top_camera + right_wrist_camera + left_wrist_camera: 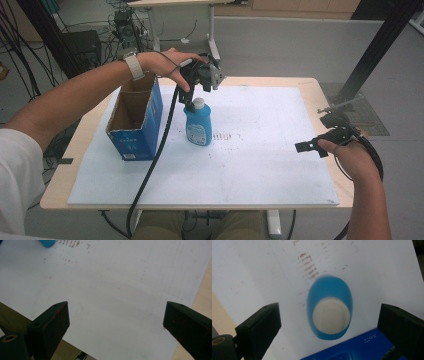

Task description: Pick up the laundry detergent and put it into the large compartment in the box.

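A blue bottle (198,125) with a white cap stands upright on the white board (260,165), just right of an open blue cardboard box (135,117). My left gripper (192,97) hovers directly above the cap, pointing down. In the left gripper view the bottle (330,310) sits between the wide-apart jaws, seen from above, untouched; my left gripper (329,322) is open. At the board's right edge my right gripper (306,146) is held low and open. In the right gripper view, my right gripper (115,320) has bare board between its jaws, and the bottle (46,242) peeks in at top left.
The box's blue top edge (352,347) lies close below the bottle in the left gripper view. Brown scuff marks (225,136) stain the board's middle. The wooden table edge (325,100) runs around the board. Cables and a black frame post (380,45) stand behind.
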### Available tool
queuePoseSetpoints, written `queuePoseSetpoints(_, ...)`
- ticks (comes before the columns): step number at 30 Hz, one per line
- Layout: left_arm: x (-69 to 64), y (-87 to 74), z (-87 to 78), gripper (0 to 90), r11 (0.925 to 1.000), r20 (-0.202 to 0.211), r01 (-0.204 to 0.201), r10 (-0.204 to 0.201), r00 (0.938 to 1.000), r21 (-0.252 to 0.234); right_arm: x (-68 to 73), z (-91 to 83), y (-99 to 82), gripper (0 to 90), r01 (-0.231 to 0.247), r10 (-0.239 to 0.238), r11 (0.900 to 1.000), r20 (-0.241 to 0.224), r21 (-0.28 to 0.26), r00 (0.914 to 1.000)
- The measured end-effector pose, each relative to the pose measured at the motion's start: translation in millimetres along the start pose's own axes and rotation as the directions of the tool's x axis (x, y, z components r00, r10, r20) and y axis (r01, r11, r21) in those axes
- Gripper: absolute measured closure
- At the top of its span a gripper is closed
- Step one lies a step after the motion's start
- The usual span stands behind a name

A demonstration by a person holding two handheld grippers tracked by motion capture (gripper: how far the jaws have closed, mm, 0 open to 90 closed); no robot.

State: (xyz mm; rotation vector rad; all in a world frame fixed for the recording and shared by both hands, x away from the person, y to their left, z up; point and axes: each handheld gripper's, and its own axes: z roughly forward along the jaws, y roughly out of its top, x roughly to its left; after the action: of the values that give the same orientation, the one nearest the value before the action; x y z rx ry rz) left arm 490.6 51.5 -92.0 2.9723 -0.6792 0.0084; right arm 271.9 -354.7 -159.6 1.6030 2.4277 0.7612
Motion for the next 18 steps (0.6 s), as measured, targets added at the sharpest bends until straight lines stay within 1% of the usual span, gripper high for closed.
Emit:
queuePoseSetpoints(8,-0.6,-0.6,-0.2,5.4,1.0,-0.004,0.005,-0.005,1.0,-0.004,0.5,0.2,1.6,6.6,0.002,-0.002,1.0,0.0,0.0,1.0)
queuePoseSetpoints(18,-1.2,-1.3,-2.0,5.5,0.9999,-0.003,0.011,-0.011,0.9999,0.006,1.0,-0.1,3.1,6.6,0.005,-0.005,1.0,-0.001,0.0,1.0)
